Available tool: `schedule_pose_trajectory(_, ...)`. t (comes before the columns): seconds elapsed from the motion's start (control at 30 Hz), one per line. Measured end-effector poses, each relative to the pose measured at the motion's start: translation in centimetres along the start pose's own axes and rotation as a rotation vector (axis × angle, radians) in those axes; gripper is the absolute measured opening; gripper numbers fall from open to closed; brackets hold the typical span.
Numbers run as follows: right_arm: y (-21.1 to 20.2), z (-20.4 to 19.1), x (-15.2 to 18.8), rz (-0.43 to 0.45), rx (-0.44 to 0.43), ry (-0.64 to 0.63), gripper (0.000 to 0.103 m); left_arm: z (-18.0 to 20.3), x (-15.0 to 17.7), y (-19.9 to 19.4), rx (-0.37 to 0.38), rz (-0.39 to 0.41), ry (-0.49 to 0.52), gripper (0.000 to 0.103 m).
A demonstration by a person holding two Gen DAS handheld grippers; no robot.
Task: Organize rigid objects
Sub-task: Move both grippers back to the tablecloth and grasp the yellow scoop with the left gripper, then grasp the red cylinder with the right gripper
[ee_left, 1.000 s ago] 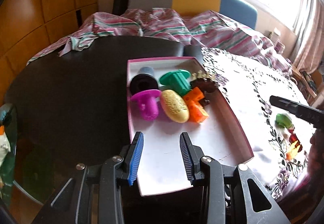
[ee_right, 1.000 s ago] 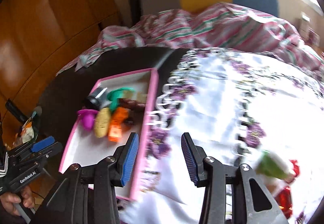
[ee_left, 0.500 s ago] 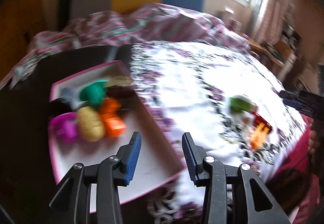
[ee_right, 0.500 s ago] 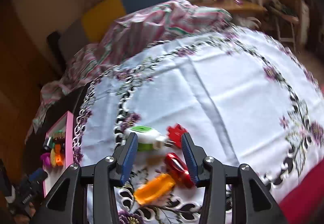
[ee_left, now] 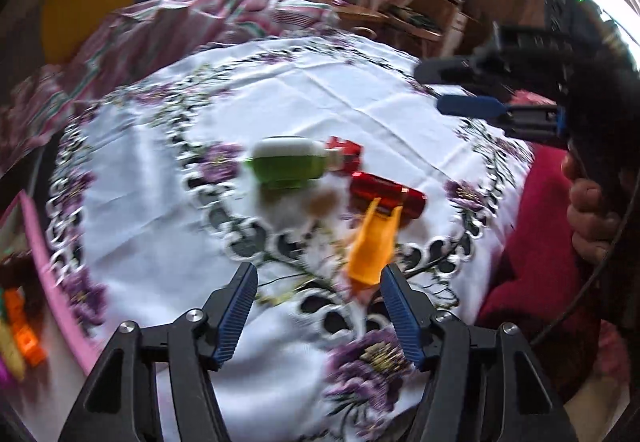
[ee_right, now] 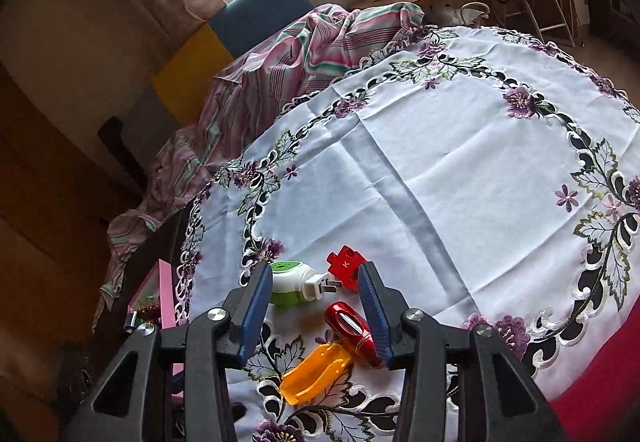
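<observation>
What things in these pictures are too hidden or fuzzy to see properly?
- Pink tray, left wrist view: cut off by the left edge; the toys inside are blurred.
- Pink tray, right wrist view: mostly hidden behind the right tongs.
- Brownish smudge beside the red cylinder, left wrist view: too blurred to identify.

tray [ee_left: 52, 274]: cut off at the left edge — contents smeared by blur
plug [ee_left: 290, 162]: blurred in the left view, prongs not readable
hand [ee_left: 592, 218]: only fingers show — rest past the right edge
tray contents [ee_right: 146, 308]: too small to tell
</observation>
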State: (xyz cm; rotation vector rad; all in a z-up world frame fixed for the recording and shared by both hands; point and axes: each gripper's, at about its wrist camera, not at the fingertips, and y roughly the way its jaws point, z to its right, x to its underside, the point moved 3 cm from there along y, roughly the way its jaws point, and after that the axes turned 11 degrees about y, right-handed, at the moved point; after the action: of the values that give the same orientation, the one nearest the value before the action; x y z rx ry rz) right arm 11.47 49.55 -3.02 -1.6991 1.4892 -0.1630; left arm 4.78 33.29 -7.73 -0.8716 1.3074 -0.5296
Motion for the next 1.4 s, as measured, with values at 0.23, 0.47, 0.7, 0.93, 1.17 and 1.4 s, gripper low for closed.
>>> schedule_pose_trajectory(0.23, 0.0, 0.8, -0.3, -0.003, -0.013, 0.044, 0.045, 1.9, -1.9, 3.9, 0.042, -0.050, 0.079, 0.063)
schedule_pose_trajectory(0.47, 0.1, 1.2, -0.4, -0.009, -0.030, 0.072, 0.045, 1.7, -1.5, 6.6, 0.029, -0.075, 0.049, 0.027)
schedule_pose_trajectory(0.7, 1.5, 0.5, 0.2, -0.092, 0.013, 0.014, 0.045, 0.1, 2.1, 3.7, 0.019, -0.050, -0.026, 0.026)
schedule_pose_trajectory(0.93, 4.2, -0.6, 1.5, -0.240, 0.119, -0.073, 0.045, -1.0, 5.6, 1.3, -0.041, -0.039, -0.062, 0.027)
schedule_pose_trajectory(1.17, 8.4, -0.4, 2.2, -0.414, 0.273, -0.144, 0.045, -2.0, 6.0, 1.2, 0.019, -0.012, -0.127, 0.027)
schedule_pose_trajectory(1.4, 10.9, -0.1, 2.8, -0.480, 0.404, -0.210, 0.045, -2.3, 6.2, 1.0, 0.043, -0.001, -0.157, 0.027)
